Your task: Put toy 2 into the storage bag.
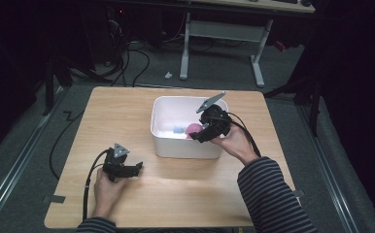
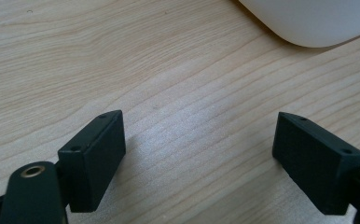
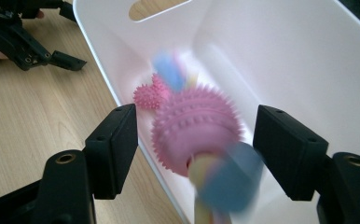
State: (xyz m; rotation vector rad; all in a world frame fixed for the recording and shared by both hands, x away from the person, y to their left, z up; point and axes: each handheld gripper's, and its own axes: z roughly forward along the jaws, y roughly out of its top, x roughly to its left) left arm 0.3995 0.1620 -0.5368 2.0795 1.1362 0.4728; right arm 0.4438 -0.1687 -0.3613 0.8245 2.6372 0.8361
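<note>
Nearest me, my left gripper (image 1: 138,169) sits low on the wooden table (image 1: 185,189), near the front left, held in the left hand (image 1: 107,190). Jaws wide apart, nothing between them but bare wood grain in the left gripper view (image 2: 199,154). A rounded corner of the white bin (image 2: 308,21) shows just ahead of it at top right, close but not touching.

Right side: striped sleeve (image 1: 273,194) comes in from the bottom, right hand (image 1: 236,141) holds my right gripper (image 1: 195,137) tipped over the near right rim of the white bin (image 1: 188,145). In the right gripper view its jaws (image 3: 194,154) stand open, and the pink spiky toy (image 3: 197,133) sits between them without either pad touching it. It's motion-blurred, so I can't tell for sure whether it is falling or resting; it looks loose, inside the bin. It seems to be a pink knobbly ball with blue and yellowish blurred pieces (image 3: 227,179) on it, a second small pink spiked bit (image 3: 145,95) behind. The near bin wall runs right under the left jaw.

Farther in, a handle slot (image 3: 157,7) in the far bin wall. From above, pink toy (image 1: 193,128) and a blue bit (image 1: 178,129) lie on the bin floor.

Beyond the table: cables (image 1: 127,58) on grey floor, white desk legs (image 1: 258,63)
</note>
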